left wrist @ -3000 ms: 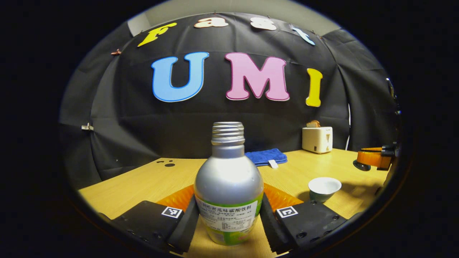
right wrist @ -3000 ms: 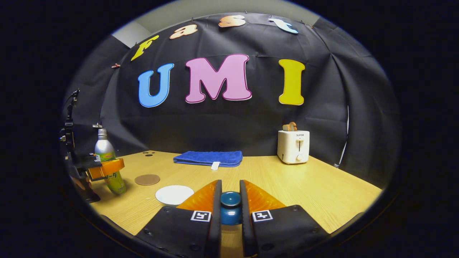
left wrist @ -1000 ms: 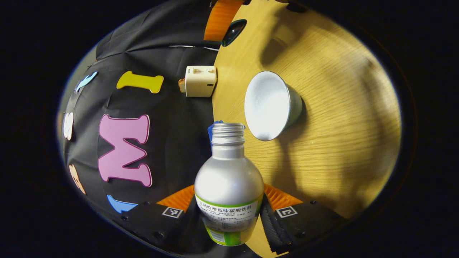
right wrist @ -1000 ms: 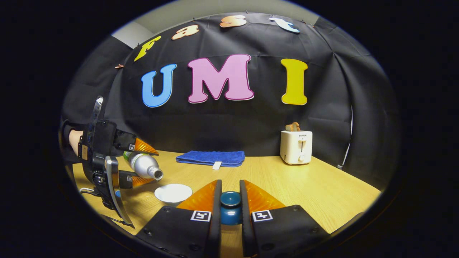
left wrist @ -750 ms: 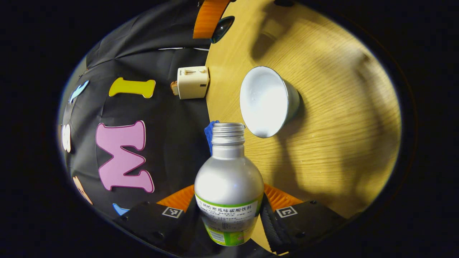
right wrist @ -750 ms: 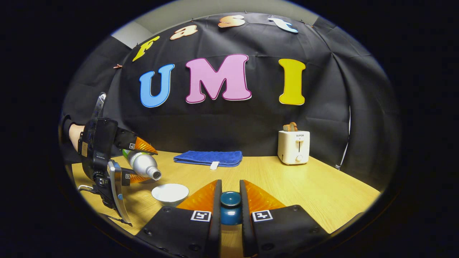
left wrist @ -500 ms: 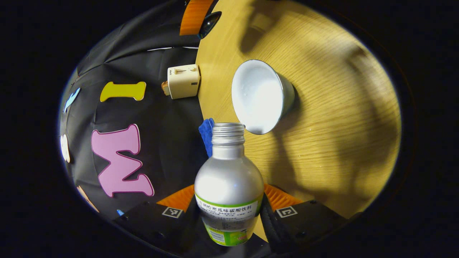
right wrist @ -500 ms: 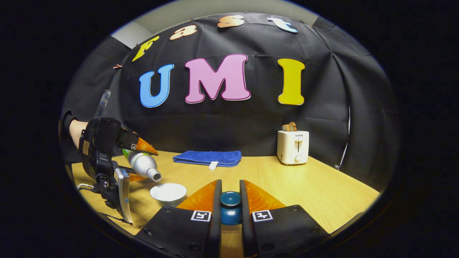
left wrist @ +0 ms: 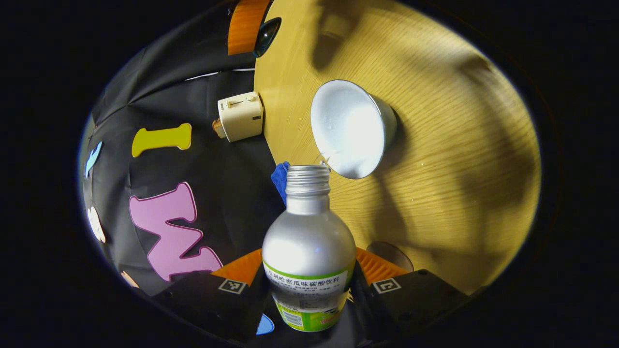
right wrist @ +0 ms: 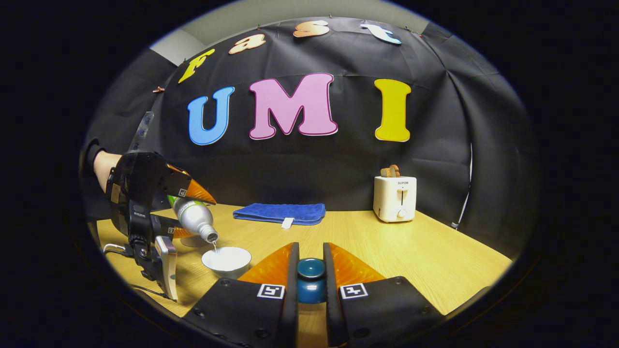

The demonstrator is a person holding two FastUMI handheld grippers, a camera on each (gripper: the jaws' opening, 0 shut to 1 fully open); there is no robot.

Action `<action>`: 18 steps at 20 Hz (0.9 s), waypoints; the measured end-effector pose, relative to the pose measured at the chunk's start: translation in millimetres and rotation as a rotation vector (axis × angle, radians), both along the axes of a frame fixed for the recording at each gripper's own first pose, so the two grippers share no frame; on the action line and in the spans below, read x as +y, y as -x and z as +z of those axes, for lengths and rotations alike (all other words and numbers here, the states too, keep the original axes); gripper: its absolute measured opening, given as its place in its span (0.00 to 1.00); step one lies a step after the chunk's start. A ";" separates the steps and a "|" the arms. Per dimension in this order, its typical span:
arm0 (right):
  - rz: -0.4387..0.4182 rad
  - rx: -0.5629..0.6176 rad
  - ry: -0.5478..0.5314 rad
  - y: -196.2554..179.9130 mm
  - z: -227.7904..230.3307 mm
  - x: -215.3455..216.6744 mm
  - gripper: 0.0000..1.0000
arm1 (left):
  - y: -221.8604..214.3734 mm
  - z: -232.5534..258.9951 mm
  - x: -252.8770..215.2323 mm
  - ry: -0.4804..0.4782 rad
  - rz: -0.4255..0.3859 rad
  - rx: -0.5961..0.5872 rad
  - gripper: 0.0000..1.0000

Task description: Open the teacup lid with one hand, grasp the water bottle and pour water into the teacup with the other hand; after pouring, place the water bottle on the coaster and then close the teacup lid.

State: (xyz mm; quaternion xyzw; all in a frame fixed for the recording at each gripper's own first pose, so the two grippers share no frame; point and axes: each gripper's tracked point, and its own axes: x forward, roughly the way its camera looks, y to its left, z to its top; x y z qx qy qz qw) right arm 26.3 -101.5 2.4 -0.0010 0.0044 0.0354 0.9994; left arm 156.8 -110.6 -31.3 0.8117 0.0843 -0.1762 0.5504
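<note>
In my left gripper view, my left claw [left wrist: 309, 285] pinches the bottle [left wrist: 308, 251], tipped over the white cup [left wrist: 350, 128] on the table [left wrist: 435, 145]. Water drips in.

In my right gripper view, my right claw [right wrist: 310, 275] squeezes the blue lid [right wrist: 310, 280]. The cup [right wrist: 226, 259] sits left, under the bottle [right wrist: 193, 217].

A light wooden worktop [right wrist: 411, 251] carries a white teacup [right wrist: 226, 259] near its left front, a round brown coaster [left wrist: 390, 255] close by, a folded blue towel [right wrist: 280, 213] at the back, and a cream toaster [right wrist: 394, 198] back right.
</note>
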 end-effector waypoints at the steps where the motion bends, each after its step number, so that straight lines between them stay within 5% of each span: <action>1: 0.001 0.000 0.000 0.3 0.4 0.1 0.27 | 0.1 0.2 -0.8 -0.007 -0.003 -0.002 0.80; 18: -0.003 0.000 -0.001 0.1 1.2 -0.5 0.27 | 1.7 5.0 0.2 -0.123 -0.043 -0.032 0.81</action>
